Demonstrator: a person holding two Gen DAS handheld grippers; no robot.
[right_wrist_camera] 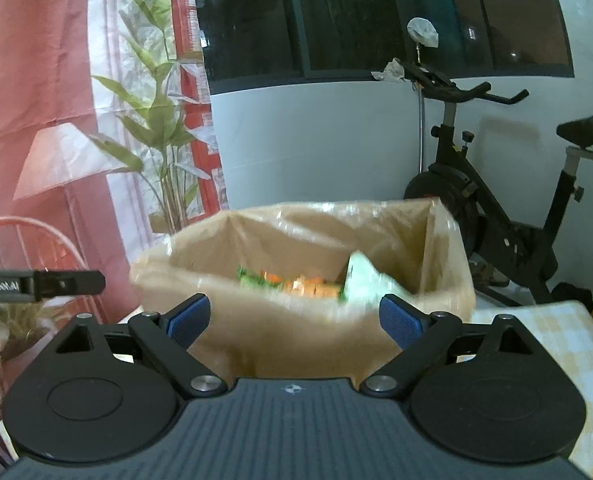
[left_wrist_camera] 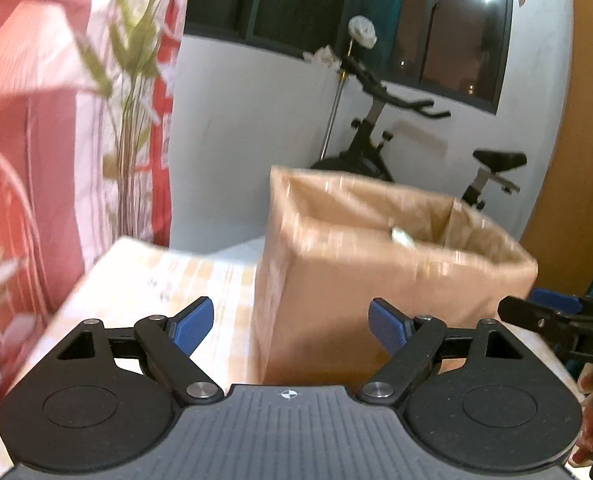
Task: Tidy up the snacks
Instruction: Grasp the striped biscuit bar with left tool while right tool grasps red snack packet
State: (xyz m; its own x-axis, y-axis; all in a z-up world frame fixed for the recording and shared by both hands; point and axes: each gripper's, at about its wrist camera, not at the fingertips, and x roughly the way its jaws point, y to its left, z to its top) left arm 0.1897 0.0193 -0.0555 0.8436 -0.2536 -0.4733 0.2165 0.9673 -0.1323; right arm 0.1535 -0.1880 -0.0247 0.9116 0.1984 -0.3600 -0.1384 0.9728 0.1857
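An open cardboard box (right_wrist_camera: 304,320) lined with clear plastic stands on the worktop (left_wrist_camera: 168,280), which is covered by a pale checked cloth. In the right wrist view the snacks (right_wrist_camera: 296,286) lie inside the box, low against its near wall: an orange and green packet, blurred, with a pale green packet (right_wrist_camera: 362,280) leaning beside it towards the right corner.

The right gripper (right_wrist_camera: 294,318) points at the near wall of the box, its blue-padded jaws spread wide with nothing between them but the box front behind. The left gripper (left_wrist_camera: 290,326) faces the same box (left_wrist_camera: 376,280) from its other side, jaws likewise wide apart and holding nothing; from this view only a small pale edge shows over the box rim, too blurred to name.

Each gripper shows at the edge of the other's view. Behind the box are an exercise bike (right_wrist_camera: 496,200), a white wall under dark windows, and a red and white curtain (right_wrist_camera: 36,80) printed with bamboo.
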